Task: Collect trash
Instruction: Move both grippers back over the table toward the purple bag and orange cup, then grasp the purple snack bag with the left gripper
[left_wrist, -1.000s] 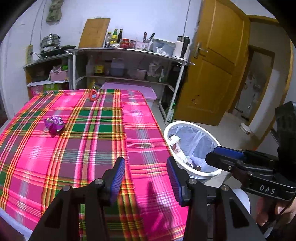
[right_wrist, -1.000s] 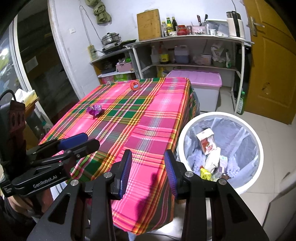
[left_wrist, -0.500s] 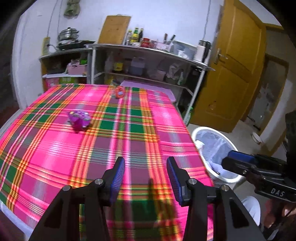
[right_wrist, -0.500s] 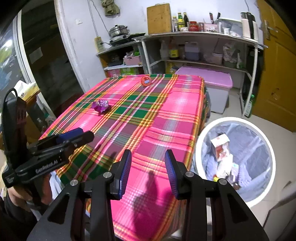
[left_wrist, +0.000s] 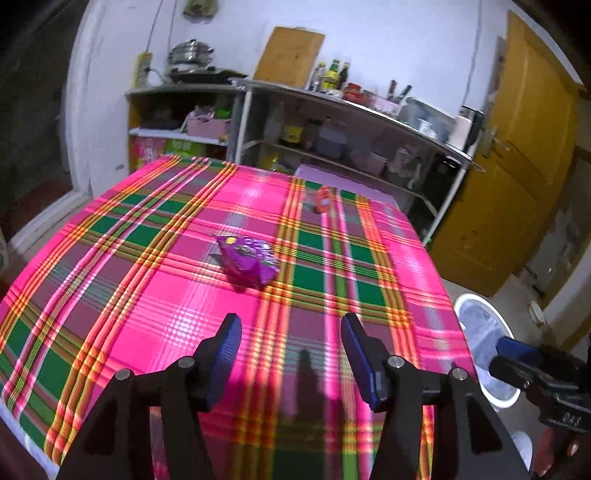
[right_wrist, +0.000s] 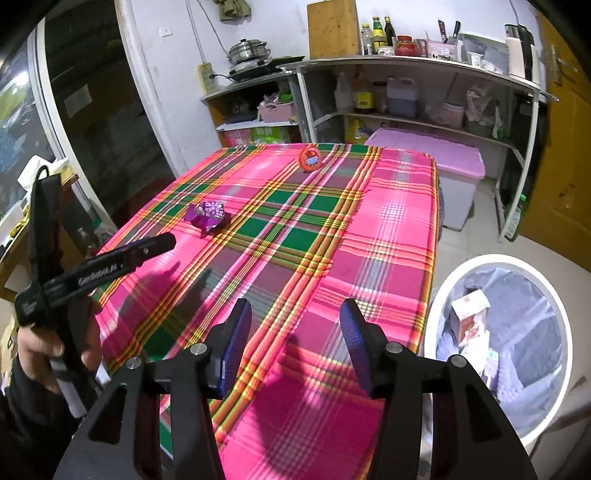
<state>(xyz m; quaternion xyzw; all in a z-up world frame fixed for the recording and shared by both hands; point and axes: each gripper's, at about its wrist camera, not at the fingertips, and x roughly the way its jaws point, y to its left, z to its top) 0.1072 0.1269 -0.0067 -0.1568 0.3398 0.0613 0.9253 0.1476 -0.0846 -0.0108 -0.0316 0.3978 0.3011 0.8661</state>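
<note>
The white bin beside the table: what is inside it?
The bin has a clear liner and holds a small carton and other packaging. Anything underneath is covered.

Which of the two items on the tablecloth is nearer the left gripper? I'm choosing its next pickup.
The crumpled purple wrapper, mid-table ahead of the open left gripper; the round red item lies near the far edge.

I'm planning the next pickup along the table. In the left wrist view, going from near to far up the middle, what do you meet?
left gripper with its jaws open → purple wrapper on the plaid tablecloth → red round item near the far edge → metal shelf unit against the wall.
</note>
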